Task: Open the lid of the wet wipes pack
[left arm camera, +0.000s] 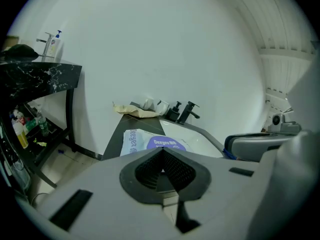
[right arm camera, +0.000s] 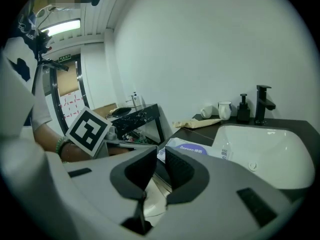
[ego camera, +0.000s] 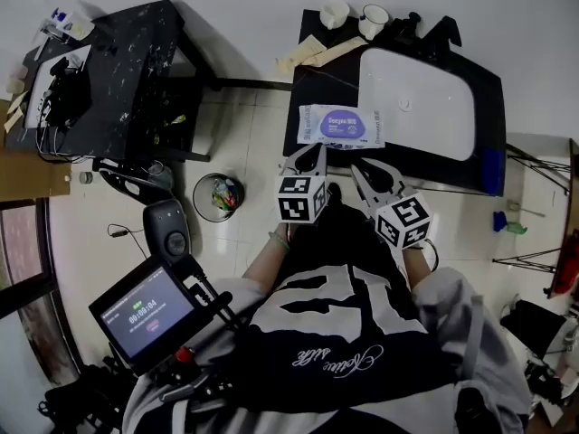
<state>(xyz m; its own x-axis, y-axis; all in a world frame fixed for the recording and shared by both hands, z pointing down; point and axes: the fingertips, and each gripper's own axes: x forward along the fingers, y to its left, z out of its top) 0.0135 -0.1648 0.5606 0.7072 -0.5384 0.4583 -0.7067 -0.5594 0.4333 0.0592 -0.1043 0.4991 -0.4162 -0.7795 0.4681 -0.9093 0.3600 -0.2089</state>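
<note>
The wet wipes pack [ego camera: 342, 125] is white with a purple oval lid label. It lies flat on the dark counter [ego camera: 308, 143], just left of the sink. Its lid looks flat and closed. My left gripper [ego camera: 308, 159] hovers at the counter's near edge, just short of the pack, with its jaws meeting and nothing between them. My right gripper [ego camera: 366, 172] hangs beside it, a little to the right, and its jaws show a narrow empty gap. The left gripper [left arm camera: 162, 154] has the pack [left arm camera: 150, 143] straight ahead. The right gripper [right arm camera: 159, 159] has the pack [right arm camera: 192, 150] ahead and slightly right.
A white sink basin [ego camera: 416, 102] fills the counter's right part, with a black faucet [right arm camera: 263, 104] and soap pump [right arm camera: 243, 109] behind it. Two cups [ego camera: 353, 14] and a tan cloth [ego camera: 312, 52] lie at the counter's back. On the floor stand a waste bin [ego camera: 218, 195] and a black marble table [ego camera: 118, 70].
</note>
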